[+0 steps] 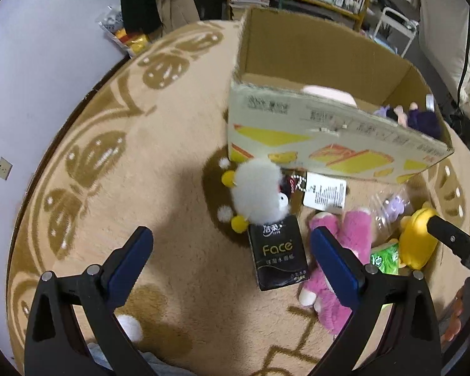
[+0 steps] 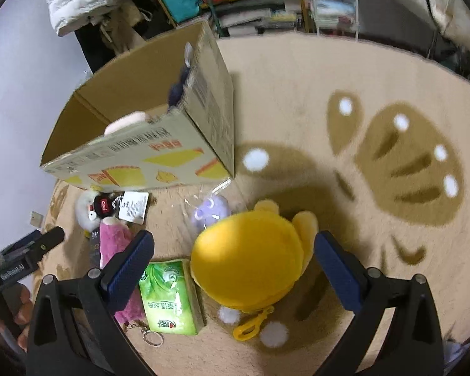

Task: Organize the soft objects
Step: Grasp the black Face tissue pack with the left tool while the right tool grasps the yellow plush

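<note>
Left gripper (image 1: 230, 260): jaws spread wide, empty, above a black "Face" tissue pack (image 1: 277, 255); right gripper (image 2: 233, 261): jaws spread, flanking a yellow plush (image 2: 247, 260) without gripping it; beside it a green tissue pack (image 2: 169, 297), pink plush (image 1: 344, 250), white fluffy plush (image 1: 257, 195); beyond, a cardboard box (image 1: 322, 138) on the beige rug (image 1: 147, 163).

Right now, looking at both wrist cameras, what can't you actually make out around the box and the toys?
- Cardboard box contents: in both views its near wall hides all but a pale pink top and some dark purple plush.
- Pink plush: left view, the jaw covers its middle; right view, likewise.
- Black tissue pack: nearly hidden behind the pink plush in the right view.
- Purple toy: blurred in its clear wrapper.
- White hang tag: print too small.
</note>
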Motion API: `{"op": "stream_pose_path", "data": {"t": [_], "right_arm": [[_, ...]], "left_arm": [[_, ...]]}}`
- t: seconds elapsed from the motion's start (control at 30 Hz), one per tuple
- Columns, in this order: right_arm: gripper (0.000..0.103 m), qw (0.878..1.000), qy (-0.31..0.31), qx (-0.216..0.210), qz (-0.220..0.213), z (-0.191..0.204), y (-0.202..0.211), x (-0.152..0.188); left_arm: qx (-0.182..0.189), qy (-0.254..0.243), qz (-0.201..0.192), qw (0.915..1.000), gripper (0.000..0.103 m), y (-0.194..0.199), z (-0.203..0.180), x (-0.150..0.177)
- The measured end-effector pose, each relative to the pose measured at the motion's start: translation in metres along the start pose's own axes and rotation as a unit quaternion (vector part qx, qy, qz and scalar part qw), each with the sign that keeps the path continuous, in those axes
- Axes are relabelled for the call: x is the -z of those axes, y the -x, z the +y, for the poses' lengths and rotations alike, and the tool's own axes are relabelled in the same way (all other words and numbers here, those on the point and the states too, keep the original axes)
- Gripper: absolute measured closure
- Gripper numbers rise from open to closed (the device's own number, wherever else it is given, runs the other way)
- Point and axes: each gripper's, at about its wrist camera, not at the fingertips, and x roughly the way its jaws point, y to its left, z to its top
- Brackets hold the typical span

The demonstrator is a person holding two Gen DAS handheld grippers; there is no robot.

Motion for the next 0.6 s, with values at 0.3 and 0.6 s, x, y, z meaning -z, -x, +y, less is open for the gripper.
{"op": "stream_pose_path", "data": {"t": [0.3,0.6], "right_arm": [[0.000,0.999,-0.005,0.023,0.046,-0.003,-0.028,0.002],[0.000,0.997,-0.016,0.030,0.074,-0.010,-0.041,0.004]], "left_arm": [[0.004,-0.007,0.048,0.9988,0.003,-0.032,-0.009,0.002],[-0.017,-0.014,0.072,0.9971,0.004,-0.062,-0.025,0.012]]}}
